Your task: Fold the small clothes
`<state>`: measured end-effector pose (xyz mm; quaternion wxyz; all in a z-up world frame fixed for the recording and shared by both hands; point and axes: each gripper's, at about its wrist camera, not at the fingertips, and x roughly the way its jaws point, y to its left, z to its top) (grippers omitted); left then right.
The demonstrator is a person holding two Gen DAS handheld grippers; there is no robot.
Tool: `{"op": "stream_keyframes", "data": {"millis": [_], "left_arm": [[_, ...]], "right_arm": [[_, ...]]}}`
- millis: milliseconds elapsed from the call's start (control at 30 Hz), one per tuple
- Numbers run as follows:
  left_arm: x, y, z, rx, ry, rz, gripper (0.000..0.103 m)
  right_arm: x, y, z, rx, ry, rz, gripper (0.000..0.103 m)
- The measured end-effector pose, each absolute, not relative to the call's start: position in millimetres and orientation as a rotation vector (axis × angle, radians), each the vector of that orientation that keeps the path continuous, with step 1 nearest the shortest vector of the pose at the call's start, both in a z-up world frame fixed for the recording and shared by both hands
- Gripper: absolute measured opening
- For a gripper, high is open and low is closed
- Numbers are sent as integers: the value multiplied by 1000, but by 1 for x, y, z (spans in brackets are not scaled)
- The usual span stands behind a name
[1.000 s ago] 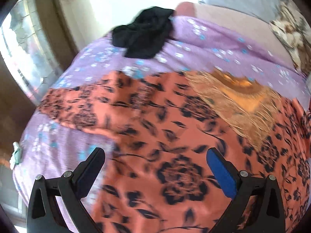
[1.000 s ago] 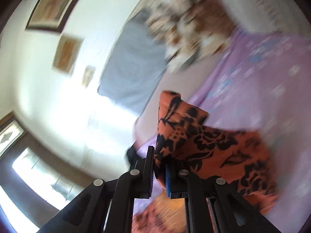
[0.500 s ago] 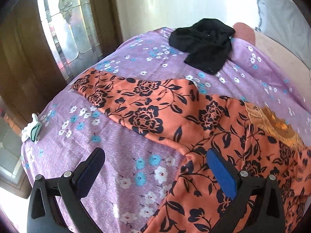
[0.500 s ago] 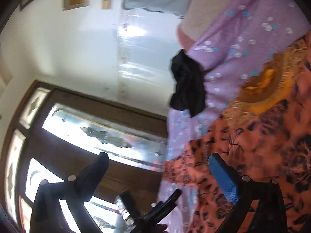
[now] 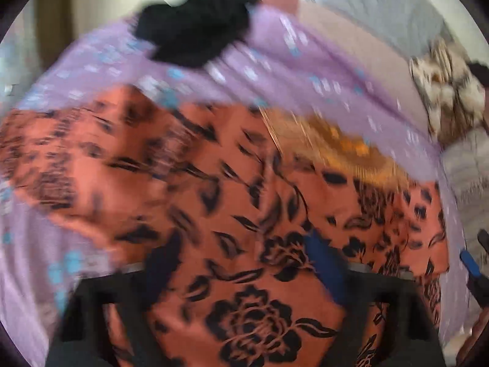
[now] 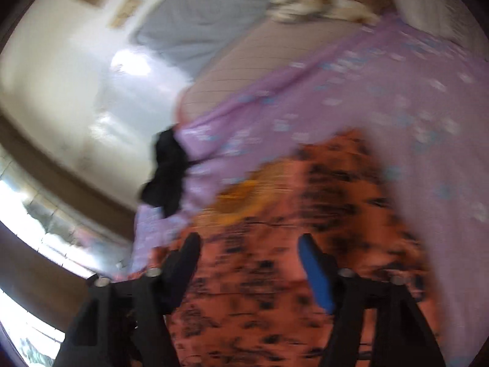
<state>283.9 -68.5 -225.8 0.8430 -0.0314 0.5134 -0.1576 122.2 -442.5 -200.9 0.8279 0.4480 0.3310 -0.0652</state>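
Note:
An orange garment with black flower print and a gold embroidered neckline (image 5: 232, 189) lies spread on a purple flowered bedsheet (image 5: 305, 70). My left gripper (image 5: 241, 263) is open and empty, low over the garment's middle. In the right wrist view the same garment (image 6: 305, 244) fills the lower half, and my right gripper (image 6: 247, 263) is open and empty above it. Both views are blurred by motion. The right gripper's blue fingertip (image 5: 469, 263) shows at the left wrist view's right edge.
A crumpled black garment (image 5: 195, 33) lies at the far end of the bed, also in the right wrist view (image 6: 168, 171). A grey pillow (image 6: 201, 27) and a brown-and-white patterned cushion (image 5: 446, 88) sit by the wall. A window is at the left (image 6: 39, 229).
The right gripper let go of the orange garment's corner and is now open over the spread garment. The left gripper swung left, then back over the garment's middle.

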Motion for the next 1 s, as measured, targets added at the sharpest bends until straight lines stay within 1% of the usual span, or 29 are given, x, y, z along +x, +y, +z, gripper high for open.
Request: {"op": "stream_keyframes", "data": {"millis": [33,67,133,167,200,367,467,567,600,633,667,700,900,1000], "left_arm": [[290,-74,-234,-60,1123,-361,40],[294,-77,-238,-61,1134,-372,36],[296,-79,-234,-82,1102,-389,34],[297,-79,-233,-115,1107,-427,26],[297,-79,-232,-136,1109,-448,24],[292,-92,-228,-80,1078,-469,25],[293,-94,-233,-92,1088,-475,38],[297,-98,-236,-94,1088,-482,38],[297,-98,-236,-97,1086,-489,36],[295,-95,-236,-102,1082,-499,31],[294,-94,-235,-107,1076,-511,14],[292,-90,-234,-111,1072,-516,8],[287,-82,-217,-146,1005,-516,7],[288,-73,-206,-170,991,-498,7]], "right_arm": [[122,-455,-211,977,716,-164,53],[124,-465,-217,972,739,-201,49],[125,-478,-225,960,766,-246,46],[126,-484,-227,965,768,-249,42],[129,-488,-229,968,767,-246,42],[148,-493,-245,975,810,-266,42],[159,-485,-260,1010,851,-260,42],[167,-474,-269,993,889,-248,42],[168,-471,-270,987,895,-244,42],[169,-468,-272,981,900,-240,42],[170,-466,-273,976,904,-237,42],[171,-464,-274,973,907,-237,42],[170,-465,-274,975,902,-243,42],[168,-465,-266,953,871,-250,42]]}}
